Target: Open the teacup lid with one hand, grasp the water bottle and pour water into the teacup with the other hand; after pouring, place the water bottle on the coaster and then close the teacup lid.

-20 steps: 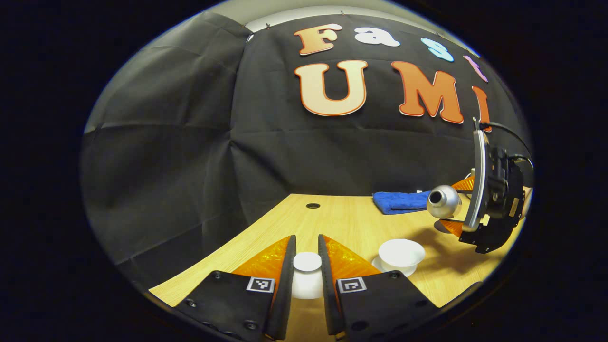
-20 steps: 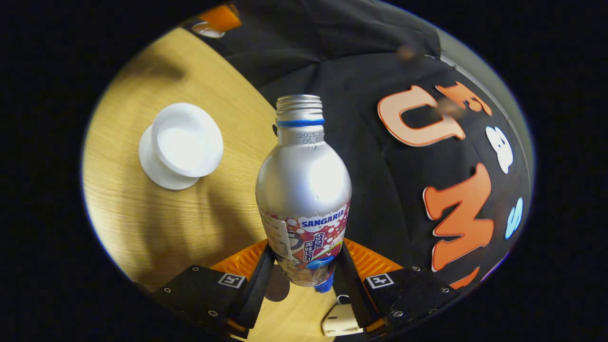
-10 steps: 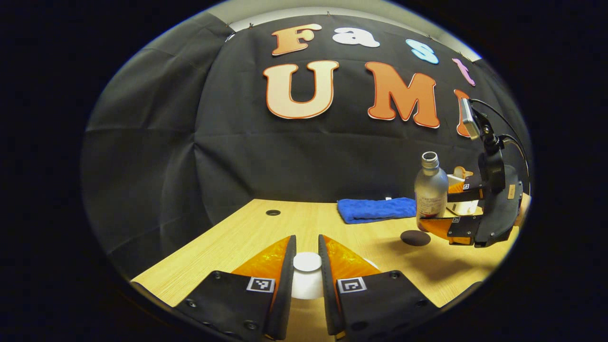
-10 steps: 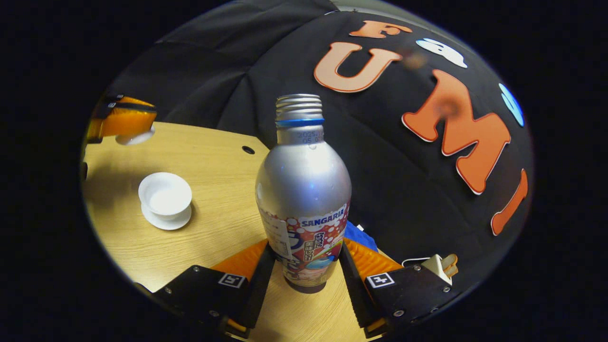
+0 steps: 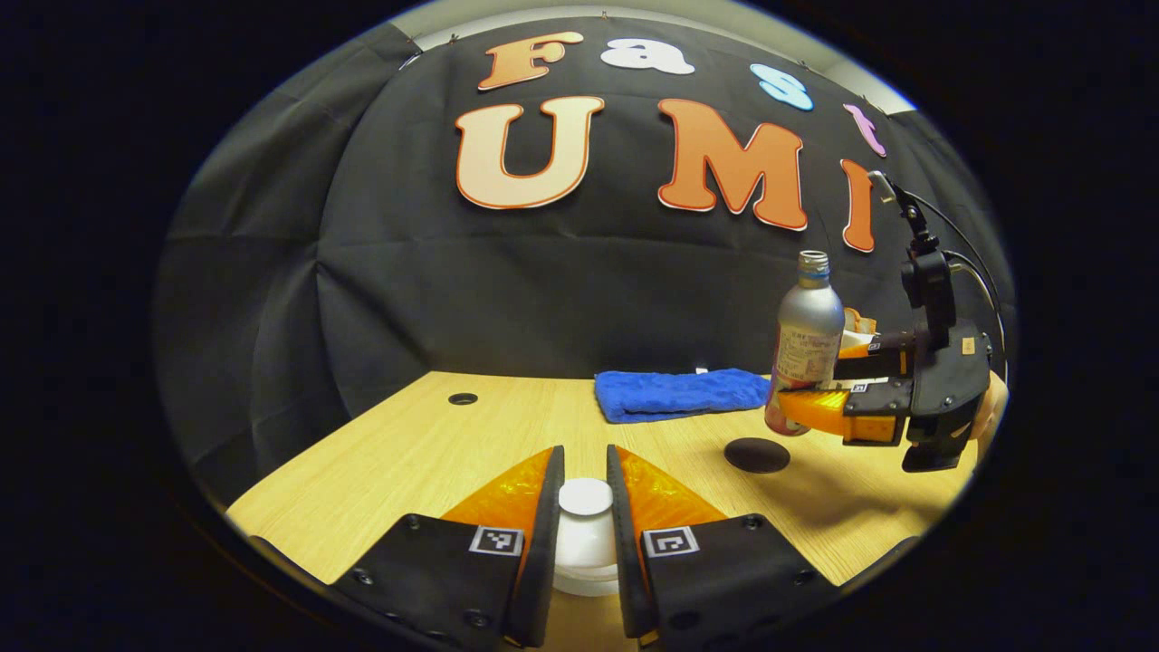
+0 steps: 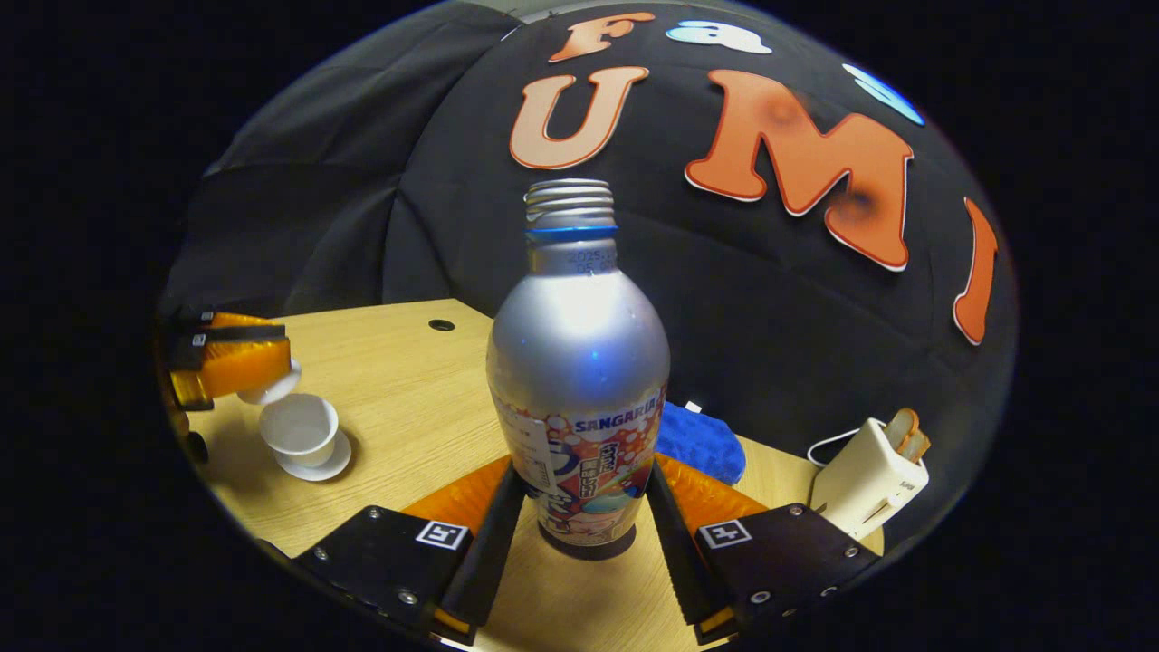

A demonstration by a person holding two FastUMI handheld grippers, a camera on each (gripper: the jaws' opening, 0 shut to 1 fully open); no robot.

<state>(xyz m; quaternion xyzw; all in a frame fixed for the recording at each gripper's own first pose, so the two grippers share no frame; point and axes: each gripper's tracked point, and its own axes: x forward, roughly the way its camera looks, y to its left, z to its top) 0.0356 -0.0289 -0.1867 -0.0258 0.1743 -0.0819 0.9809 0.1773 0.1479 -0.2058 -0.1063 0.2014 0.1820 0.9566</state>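
Note:
My right gripper (image 6: 581, 471) is shut on the lower body of a silver water bottle (image 6: 579, 353), which stands upright with no cap. In the left gripper view that right gripper (image 5: 819, 403) holds the bottle (image 5: 806, 330) just above the table, close behind a dark round coaster (image 5: 757, 455). My left gripper (image 5: 585, 471) is shut on the knob of the white teacup lid (image 5: 585, 498). From the right gripper view, the left gripper (image 6: 240, 367) holds the lid (image 6: 272, 391) tilted just above the open white teacup (image 6: 299, 424) on its saucer (image 6: 321, 464).
A folded blue cloth (image 5: 679, 394) lies at the back of the wooden table (image 5: 435, 453), which has a small cable hole (image 5: 463, 398). A white toaster (image 6: 869, 480) with bread stands at the right, near the wall.
The bottle went from tilted over the cup to upright and moved away to the coaster's side. My left gripper carried the lid in over the teacup.

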